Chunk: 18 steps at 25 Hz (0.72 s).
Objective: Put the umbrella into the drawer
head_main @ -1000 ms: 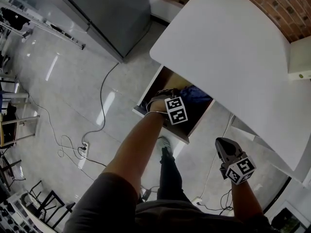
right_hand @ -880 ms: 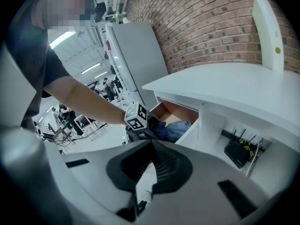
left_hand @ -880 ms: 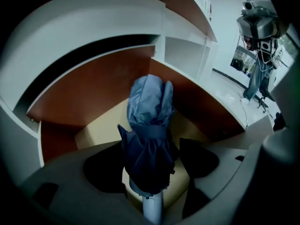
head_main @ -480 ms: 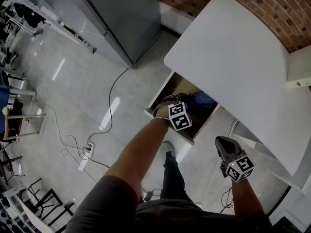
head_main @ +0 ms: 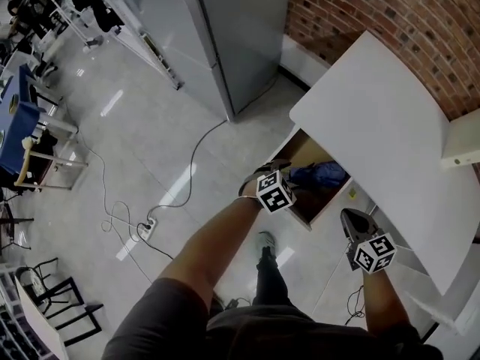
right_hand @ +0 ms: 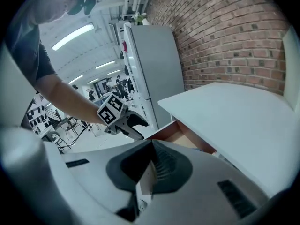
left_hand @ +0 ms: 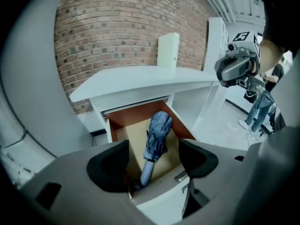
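Since the folded blue umbrella [left_hand: 157, 135] lies inside the open drawer [left_hand: 132, 120] under the white counter [left_hand: 150, 78], its handle end toward the drawer front and its bunched canopy toward the back, the placing step looks done, and the moment reads as the let-go. The left tool [left_hand: 153, 159] hangs above the drawer front with its jaws spread wide and nothing between the pads; the umbrella shows through the gap but sits well below, untouched. The right tool [right_hand: 149, 165] is clenched on nothing, jaws together, held off to the right near the counter's edge. If anything is left, it is probably pushing the drawer shut, which would call for a flat, steady press on the front panel near its small metal pull [left_hand: 182, 176], square enough that the drawer does not skew. In the head view the left arm reaches forward and down, tool tilted steeply toward the drawer; the right forearm stays closer to the body, its tool pointing more shallowly downward.
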{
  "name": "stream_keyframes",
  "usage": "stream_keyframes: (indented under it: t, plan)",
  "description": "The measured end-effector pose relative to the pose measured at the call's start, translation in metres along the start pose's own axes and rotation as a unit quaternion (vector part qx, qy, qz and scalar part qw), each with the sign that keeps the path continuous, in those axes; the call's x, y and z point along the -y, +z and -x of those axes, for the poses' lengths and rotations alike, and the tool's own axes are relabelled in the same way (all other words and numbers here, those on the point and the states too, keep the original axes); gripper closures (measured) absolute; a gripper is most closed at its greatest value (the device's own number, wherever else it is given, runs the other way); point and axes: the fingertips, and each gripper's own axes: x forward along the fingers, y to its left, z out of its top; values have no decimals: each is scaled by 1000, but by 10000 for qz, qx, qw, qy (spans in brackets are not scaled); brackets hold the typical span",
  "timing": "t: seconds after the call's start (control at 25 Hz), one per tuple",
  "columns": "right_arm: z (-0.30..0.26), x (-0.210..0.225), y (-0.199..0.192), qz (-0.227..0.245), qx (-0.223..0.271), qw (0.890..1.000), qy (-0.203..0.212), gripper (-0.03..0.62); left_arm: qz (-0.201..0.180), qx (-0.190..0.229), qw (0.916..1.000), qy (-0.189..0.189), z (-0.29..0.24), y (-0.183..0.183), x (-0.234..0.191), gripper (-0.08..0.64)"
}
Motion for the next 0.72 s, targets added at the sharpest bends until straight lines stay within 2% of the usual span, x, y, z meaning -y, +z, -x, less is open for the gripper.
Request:
stream_keyframes:
  t: [0.24, 0.36, 0.44, 0.52, 0.72]
  plan:
    - [-18, -37, 36, 409, 100, 9987, 300, 598, 785, 360, 9951, 472, 92, -27, -8, 253]
    - [-25, -75, 54, 569, 128, 9970, 518, 598, 1136, 672, 9883, 761, 152, -45, -1, 342]
    - [-33, -108, 70, 747, 156, 9944, 733, 598, 1392, 951, 9805, 1012, 200, -58, 4, 392]
    - [-42, -145, 86, 954, 190, 9905, 972, 598, 1684, 1207, 9709, 1205, 247, -74, 12, 414]
    - [-62, -249, 128, 1471, 271, 9763, 1562, 598, 2248, 1691, 9416, 1853, 367, -123, 37, 452]
